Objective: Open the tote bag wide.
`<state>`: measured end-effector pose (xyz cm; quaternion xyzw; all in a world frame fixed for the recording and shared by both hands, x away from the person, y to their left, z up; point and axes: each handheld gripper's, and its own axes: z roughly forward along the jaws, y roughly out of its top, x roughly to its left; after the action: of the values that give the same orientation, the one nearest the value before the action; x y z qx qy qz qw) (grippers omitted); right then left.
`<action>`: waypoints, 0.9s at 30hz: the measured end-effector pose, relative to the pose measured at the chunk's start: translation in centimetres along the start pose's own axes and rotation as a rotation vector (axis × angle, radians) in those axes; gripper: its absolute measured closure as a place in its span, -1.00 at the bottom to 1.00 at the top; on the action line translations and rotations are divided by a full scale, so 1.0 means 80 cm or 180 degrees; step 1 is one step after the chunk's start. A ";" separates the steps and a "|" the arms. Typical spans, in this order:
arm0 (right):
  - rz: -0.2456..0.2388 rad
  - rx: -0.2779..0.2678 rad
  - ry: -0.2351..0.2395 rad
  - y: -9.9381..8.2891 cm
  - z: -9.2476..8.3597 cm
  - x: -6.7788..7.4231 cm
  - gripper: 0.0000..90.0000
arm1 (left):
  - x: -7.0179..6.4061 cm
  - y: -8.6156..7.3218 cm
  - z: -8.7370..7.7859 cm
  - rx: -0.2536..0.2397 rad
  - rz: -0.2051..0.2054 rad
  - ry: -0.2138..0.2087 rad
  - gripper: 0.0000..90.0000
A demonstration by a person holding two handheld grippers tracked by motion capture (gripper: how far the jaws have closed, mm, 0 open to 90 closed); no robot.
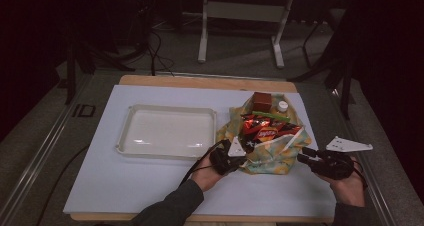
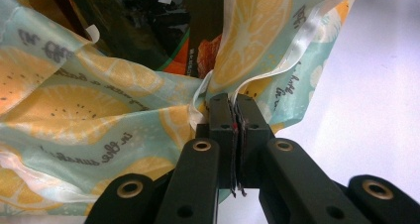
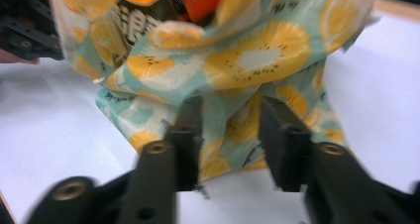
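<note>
A cloth bag (image 1: 272, 158) printed with orange slices lies on the white mat, its mouth open. Red and orange snack packets (image 1: 262, 128) show inside it. My left gripper (image 1: 243, 153) is at the bag's near left edge. In the left gripper view its jaws (image 2: 234, 110) are shut on the bag's hem, with the fabric (image 2: 99, 110) bunched ahead of them. My right gripper (image 1: 303, 157) sits at the bag's right side. In the right gripper view its jaws (image 3: 230, 120) stand apart, with the bag's cloth (image 3: 247, 60) just ahead of the gap and not pinched.
A shallow white tray (image 1: 125, 136) lies left of the bag with nothing in it. A brown box (image 1: 261, 101) and a white-capped bottle (image 1: 283, 106) stand at the bag's far side. The mat's near edge runs just behind my hands.
</note>
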<state>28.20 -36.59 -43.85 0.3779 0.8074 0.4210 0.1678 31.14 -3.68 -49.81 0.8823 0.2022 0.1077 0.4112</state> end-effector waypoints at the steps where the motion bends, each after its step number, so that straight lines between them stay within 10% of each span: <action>1: -0.0019 -0.0019 -0.0018 0.003 -0.004 0.002 0.21 | 0.000 0.000 0.000 -0.0005 -0.0004 0.0003 0.94; 8: -0.0005 -0.0394 -0.0261 0.026 -0.021 0.013 -0.03 | -0.001 0.001 0.000 -0.0017 0.0000 0.0005 0.94; 12: -0.0004 -0.0525 -0.0417 0.029 -0.019 0.015 0.75 | -0.002 0.003 -0.001 -0.0041 0.0020 0.0008 0.93; 15: -0.0022 -0.0571 -0.0460 0.026 -0.025 0.012 0.98 | -0.003 0.005 -0.003 -0.0081 0.0018 0.0004 0.93; 20: -0.0074 -0.0296 -0.0344 0.009 -0.026 -0.001 0.99 | -0.003 0.007 -0.002 -0.0081 0.0019 0.0018 0.92; 27: 0.0058 0.0385 -0.0086 -0.029 0.036 -0.021 1.00 | 0.001 0.009 0.008 -0.0019 -0.0014 0.0044 0.91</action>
<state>29.95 -37.10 -47.53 0.4003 0.8255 0.3678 0.1516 31.65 -4.50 -49.70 0.8798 0.2066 0.1135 0.4128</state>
